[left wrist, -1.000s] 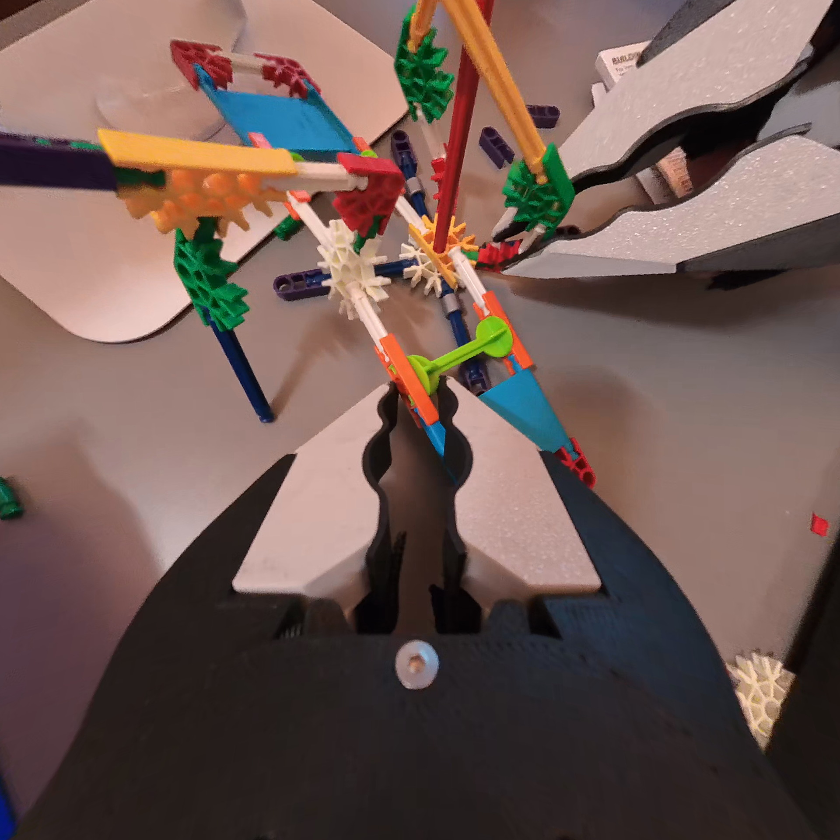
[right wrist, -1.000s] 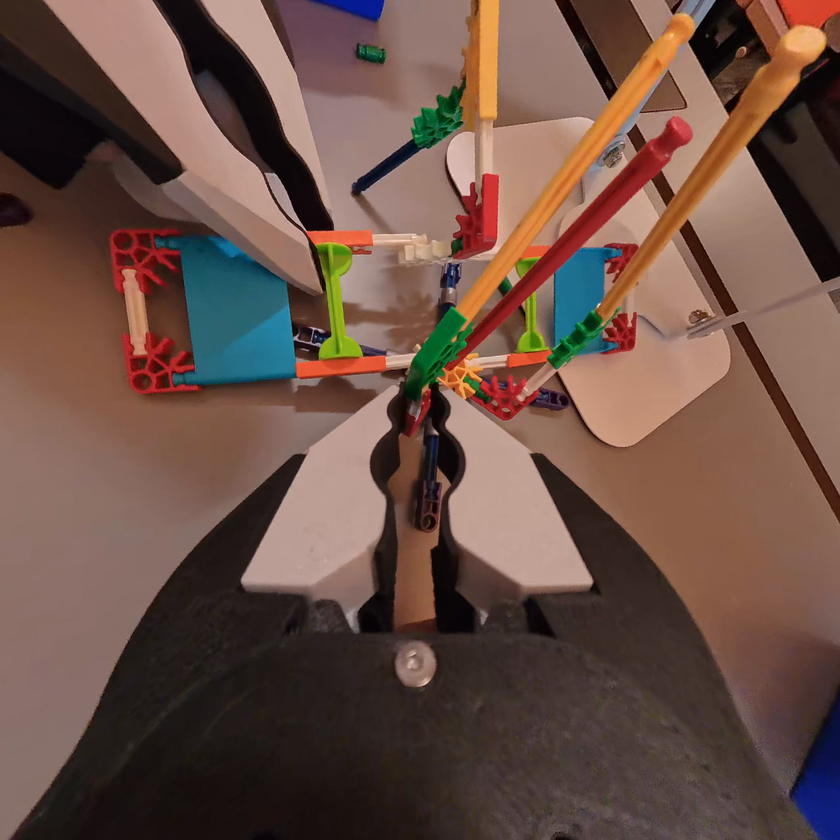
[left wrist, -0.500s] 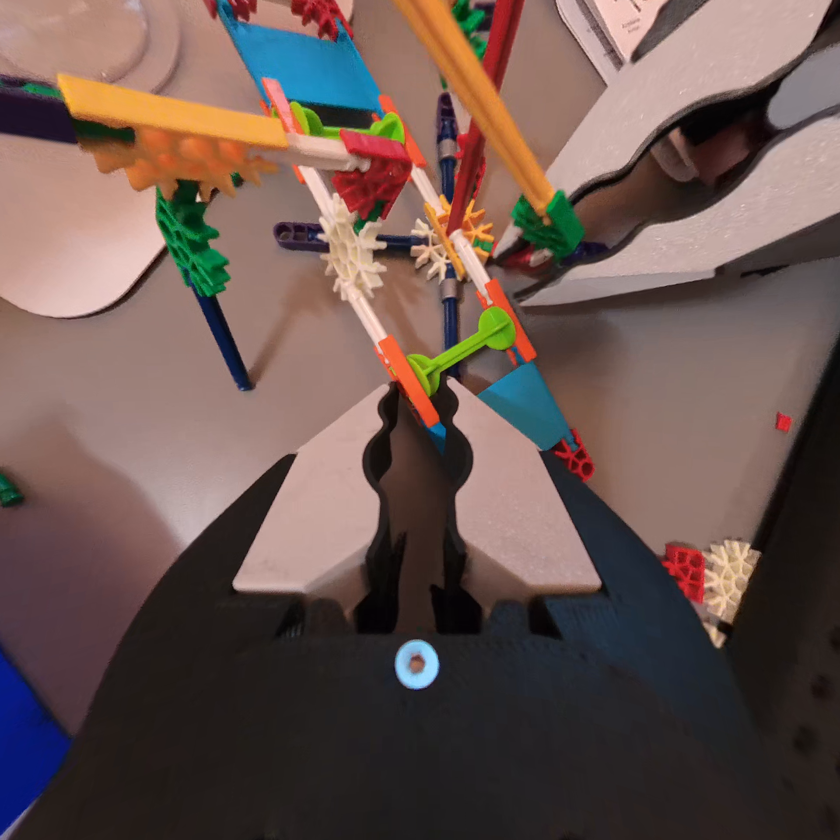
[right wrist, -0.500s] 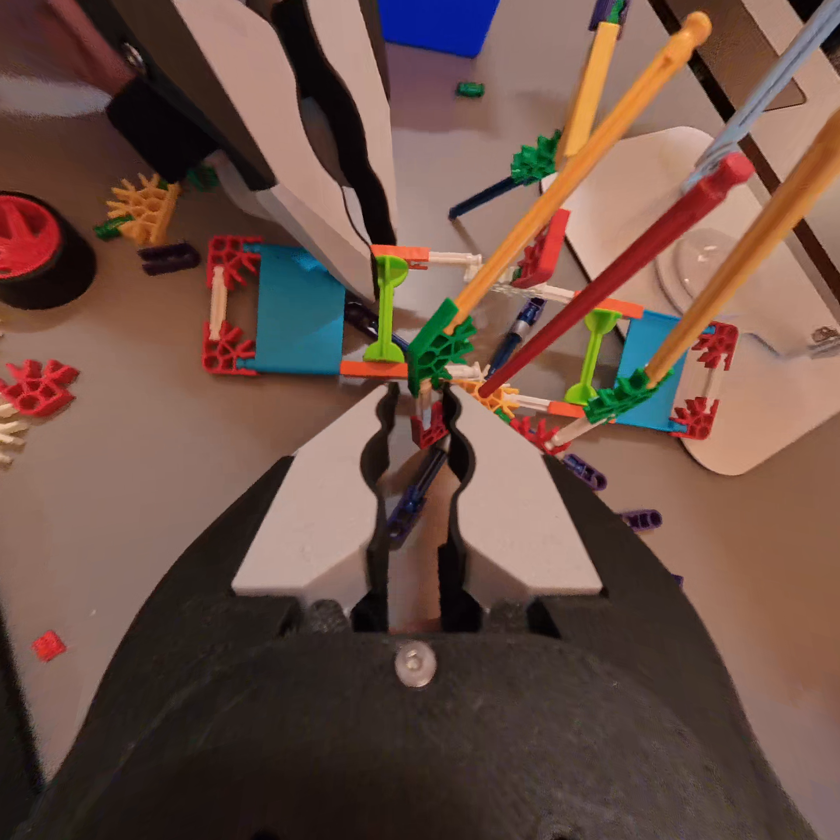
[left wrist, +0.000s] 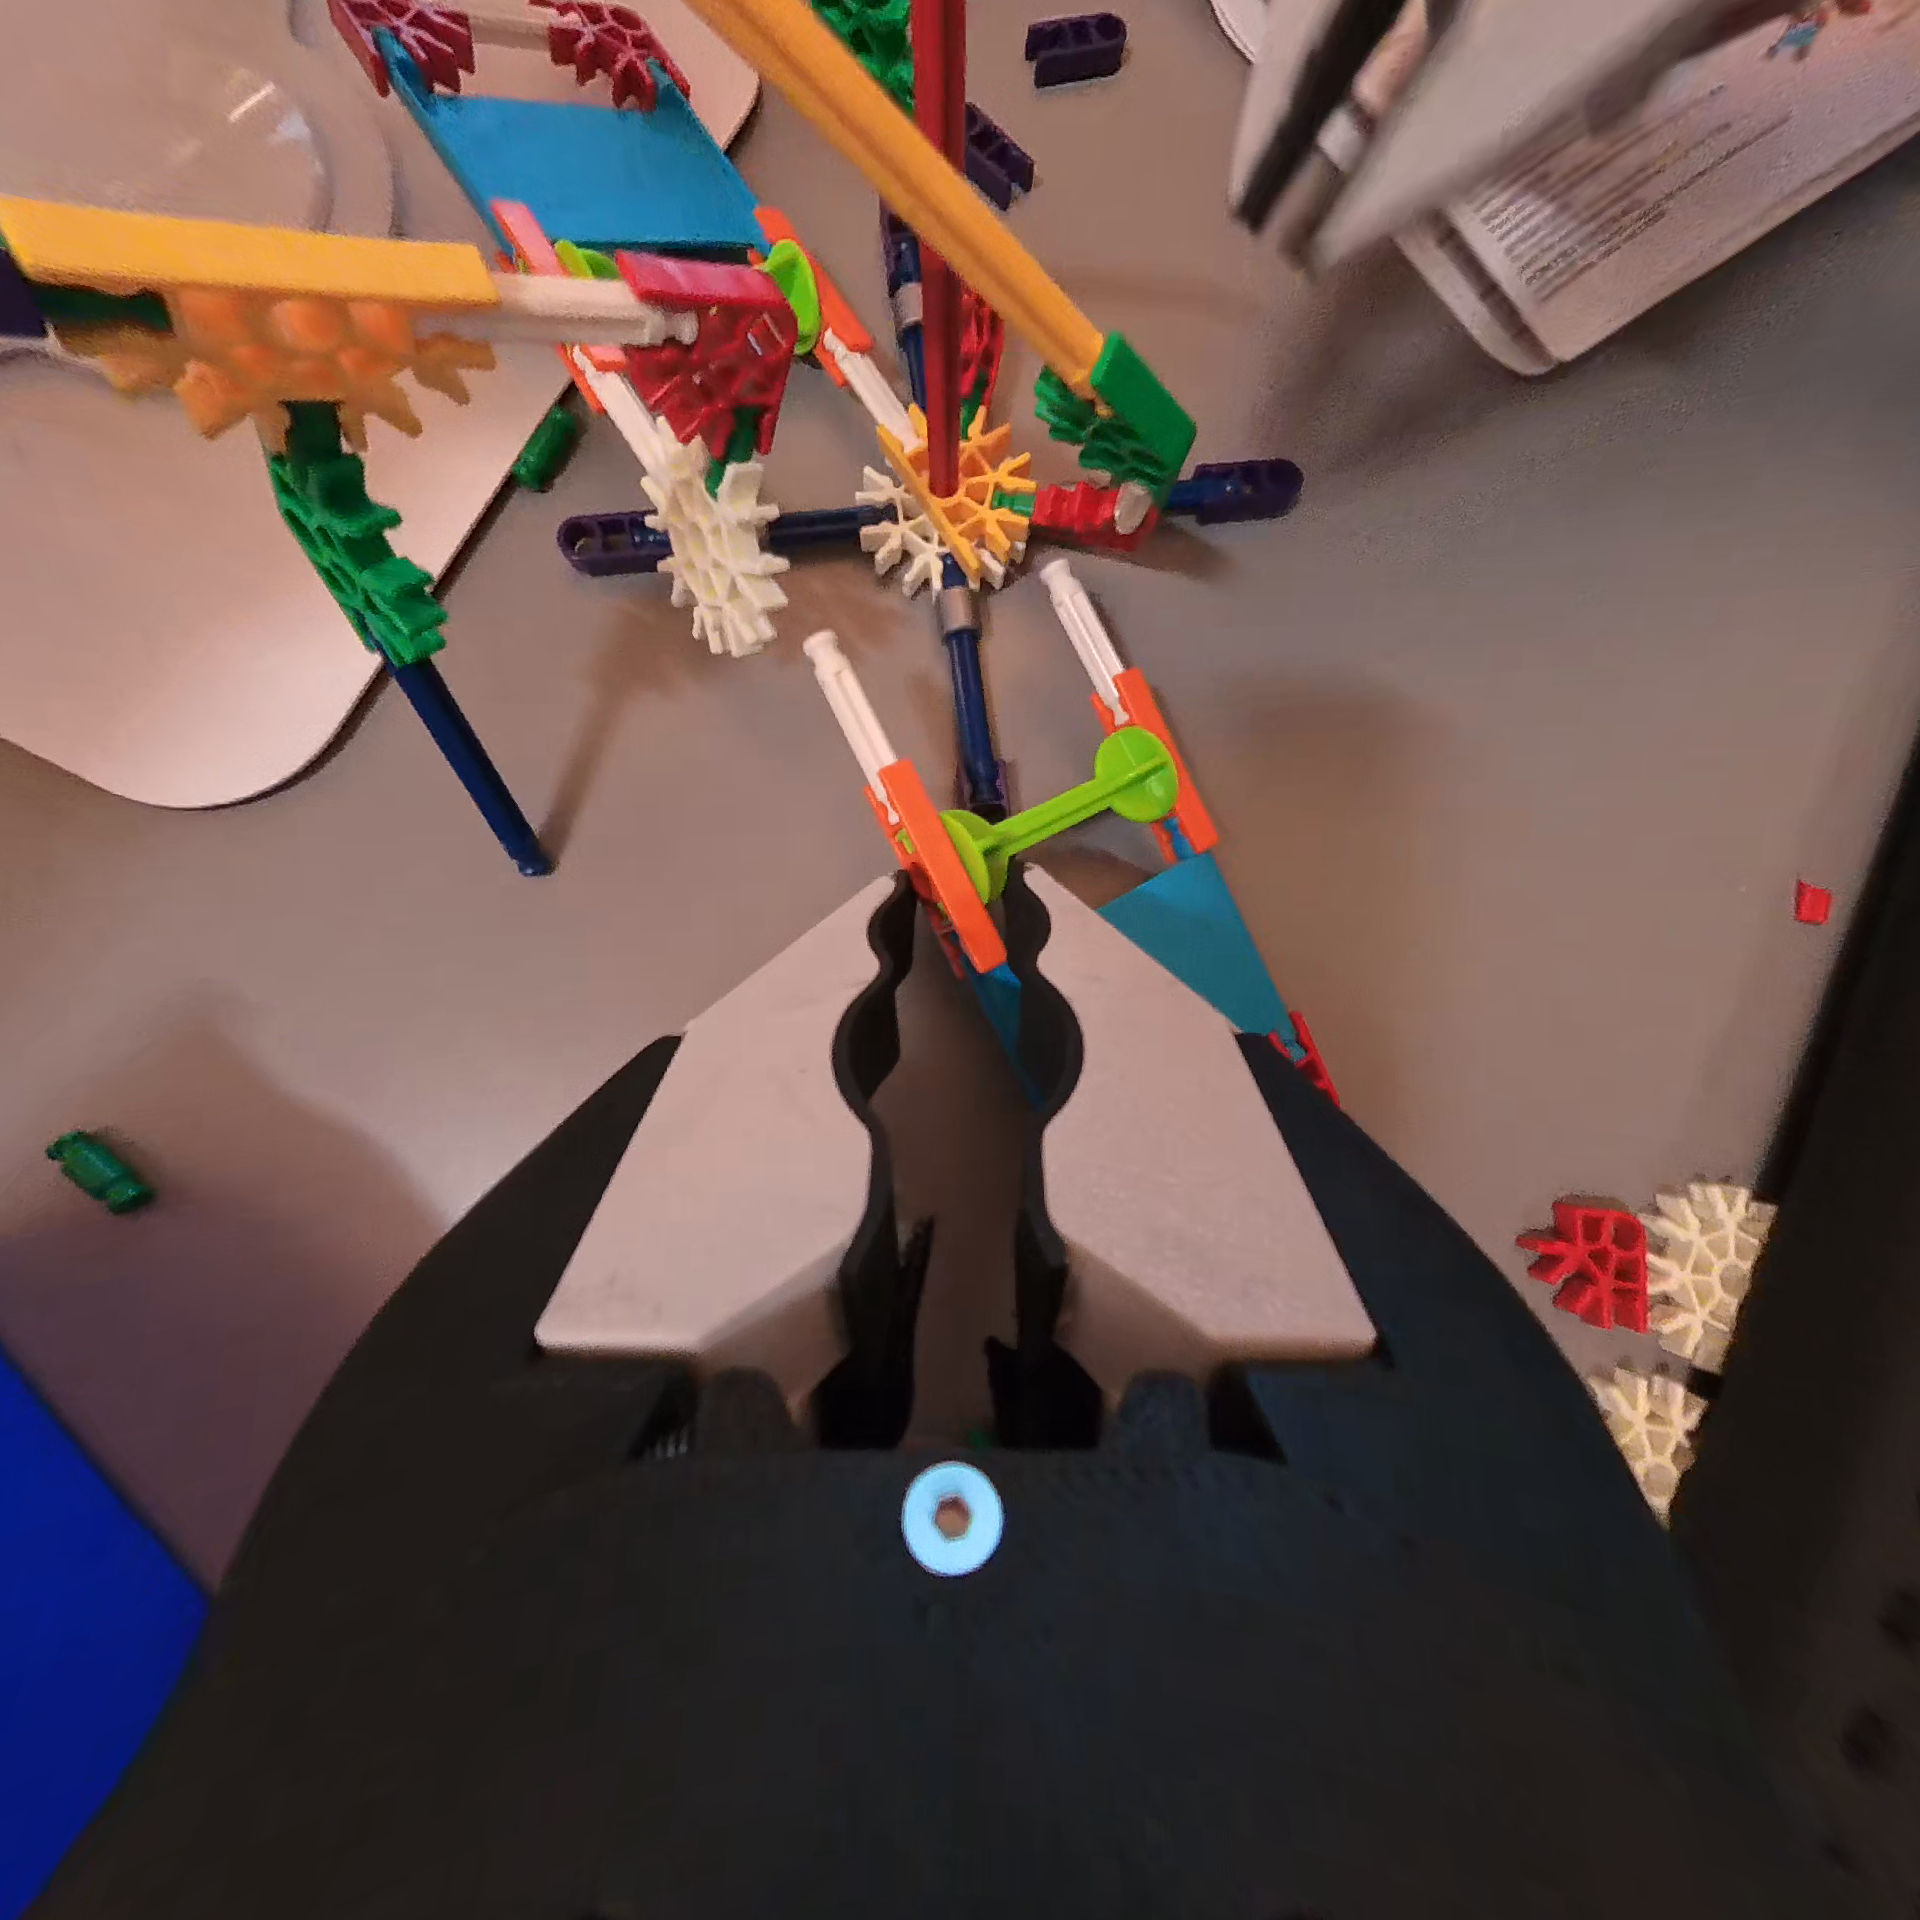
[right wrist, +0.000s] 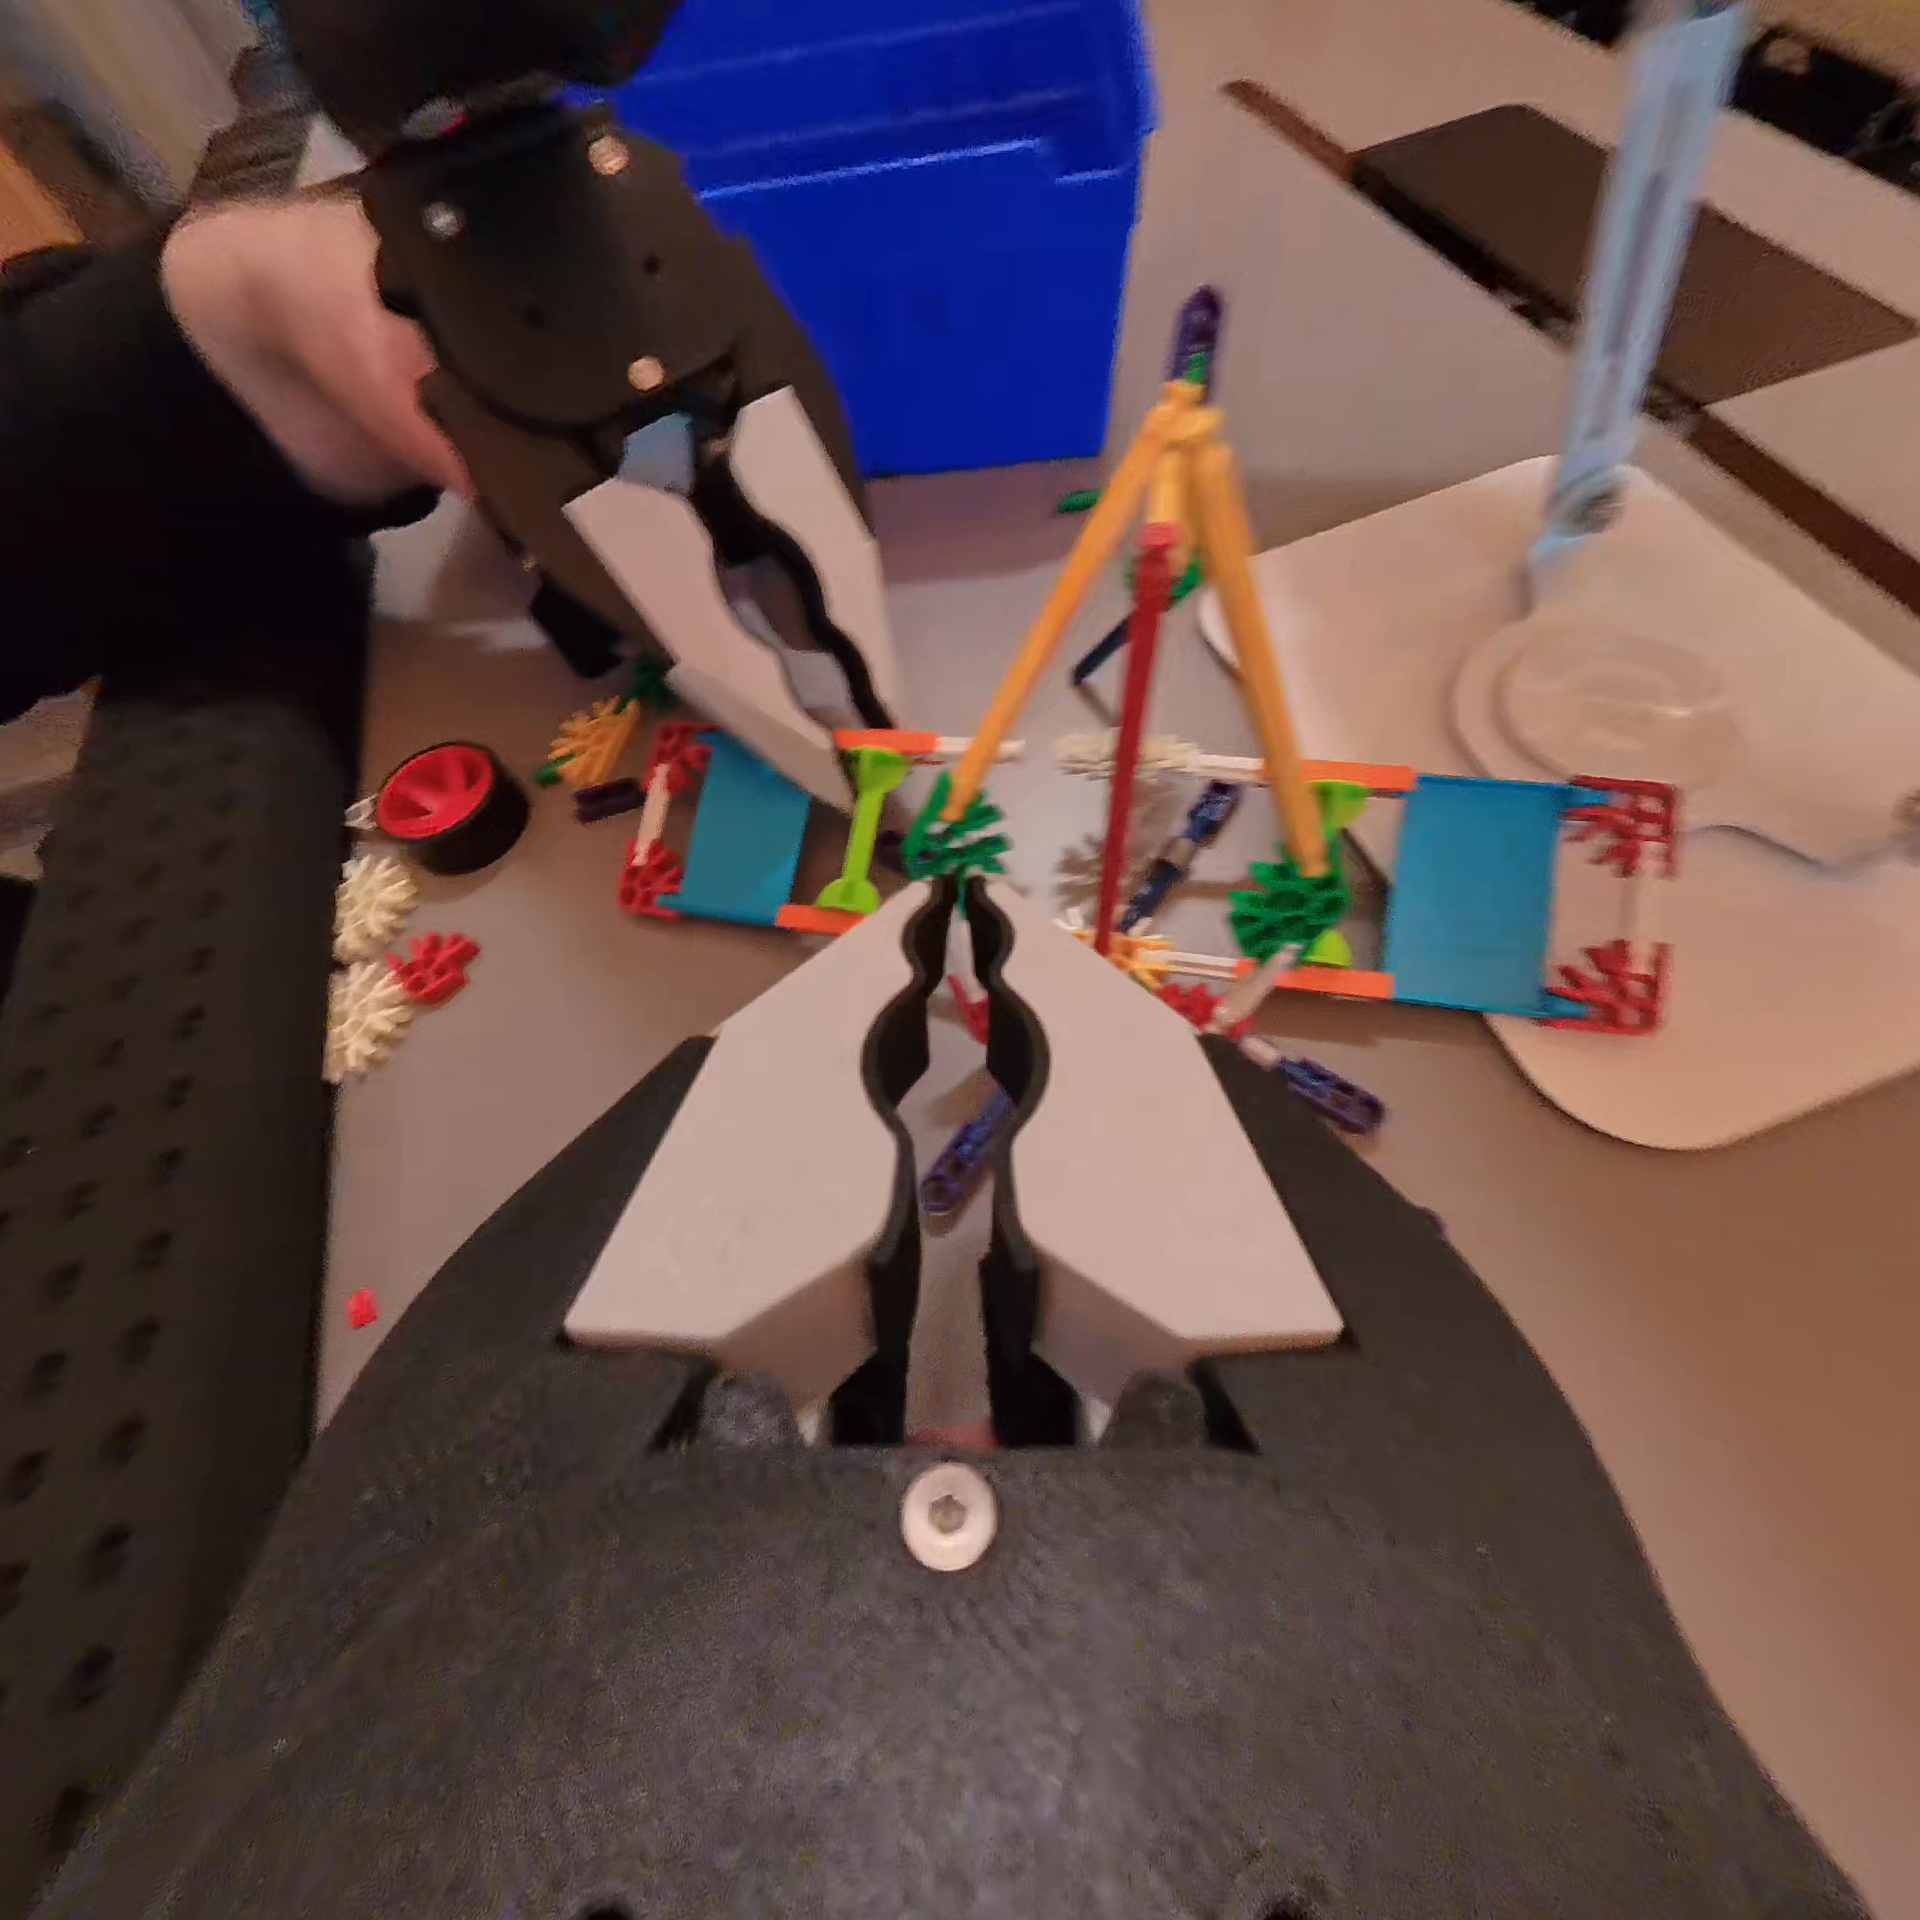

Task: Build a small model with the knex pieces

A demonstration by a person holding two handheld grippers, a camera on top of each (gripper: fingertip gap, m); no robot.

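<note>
Two grippers work at one rod-and-connector toy frame [right wrist: 1153, 748], a tripod of yellow rods and one red rod standing over a flat run of blue panels on the table [left wrist: 1455, 727]. The end section [left wrist: 1039, 821] (blue panel, two orange clips, a lime spool and two white rods) lies with its rod ends bare, just apart from the white snowflake connectors [left wrist: 722, 561] of the main frame. Left gripper [left wrist: 961, 883]: jaws clamped on the near orange clip [left wrist: 951, 894] of that section, the bite only at the very tips. Judgement: shallow hold, and the clip sits skewed between the pads, so the piece could pivot; a squarer, deeper bite would be steadier. Right gripper [right wrist: 961, 894]: jaws drawn nearly together, a narrow slit left, nothing seen clamped. From its own camera the tips sit under a green fan connector [right wrist: 956, 831], but the left view shows it well clear of the frame. Surface is a plain grey-brown top. A blue bin [right wrist: 935, 208] stands behind; a white flat base plate [left wrist: 156, 623] lies partly under the frame; a printed booklet [left wrist: 1610, 208] is off to one side. A person's hand [right wrist: 301, 353] holds the left tool. Loose bits include a red wheel with black tyre [right wrist: 447, 805], red and white connectors [left wrist: 1590, 1262] and a small green piece [left wrist: 99, 1169].
</note>
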